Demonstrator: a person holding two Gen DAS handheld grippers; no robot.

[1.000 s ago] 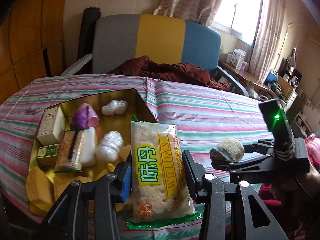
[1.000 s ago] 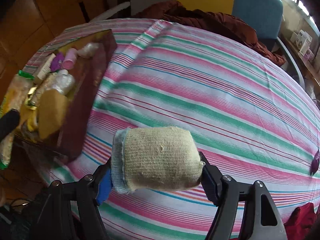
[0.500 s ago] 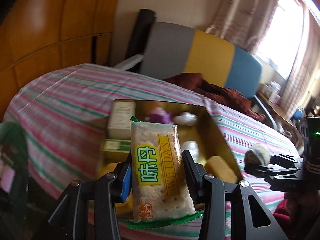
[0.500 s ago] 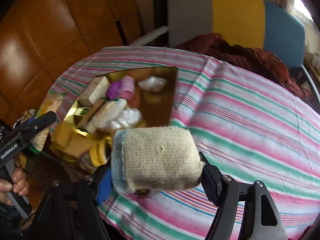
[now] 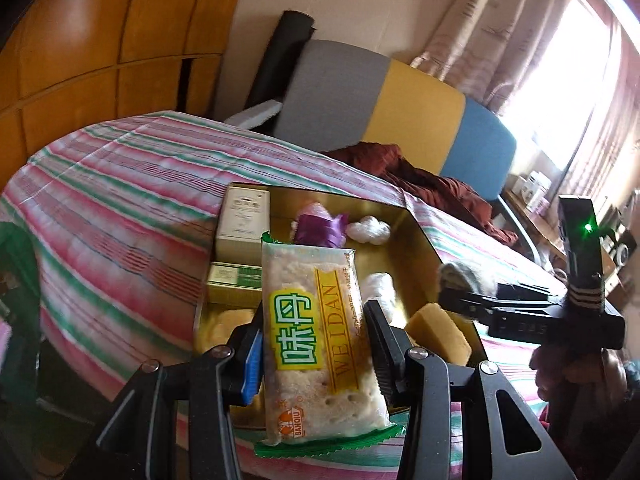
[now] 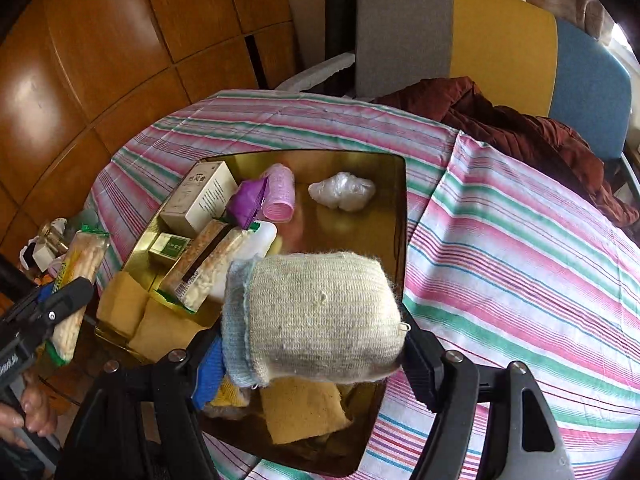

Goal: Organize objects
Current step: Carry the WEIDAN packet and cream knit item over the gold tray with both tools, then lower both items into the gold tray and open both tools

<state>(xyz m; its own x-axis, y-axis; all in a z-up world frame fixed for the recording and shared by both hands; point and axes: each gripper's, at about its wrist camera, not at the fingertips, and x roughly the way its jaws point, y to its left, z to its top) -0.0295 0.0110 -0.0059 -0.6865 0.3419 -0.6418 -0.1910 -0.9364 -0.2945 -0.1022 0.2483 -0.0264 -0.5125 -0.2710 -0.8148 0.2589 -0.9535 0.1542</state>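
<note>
My left gripper (image 5: 314, 344) is shut on a cracker packet (image 5: 316, 340) marked WEIDAN and holds it above the near left edge of a gold tray (image 5: 418, 232). It also shows in the right wrist view (image 6: 80, 280). My right gripper (image 6: 312, 340) is shut on a rolled beige sock (image 6: 316, 316), held above the tray's (image 6: 394, 208) near end. The sock shows blurred in the left wrist view (image 5: 466, 276). The tray holds a white box (image 6: 202, 198), a pink roller (image 6: 280, 194), a purple piece (image 6: 246, 200), plastic wads (image 6: 342, 190) and yellow sponges (image 6: 300, 408).
The tray sits on a round table with a striped cloth (image 6: 520, 240). A grey, yellow and blue chair (image 6: 480, 40) with a dark red garment (image 6: 520, 128) stands behind it. Wooden panels (image 6: 100, 60) line the left. Small items (image 6: 48, 240) lie off the table's left.
Both grippers swung left toward the tray. My right gripper with the sock moved from over the bare cloth to above the tray. The left one kept the packet and shifted to the tray's near left.
</note>
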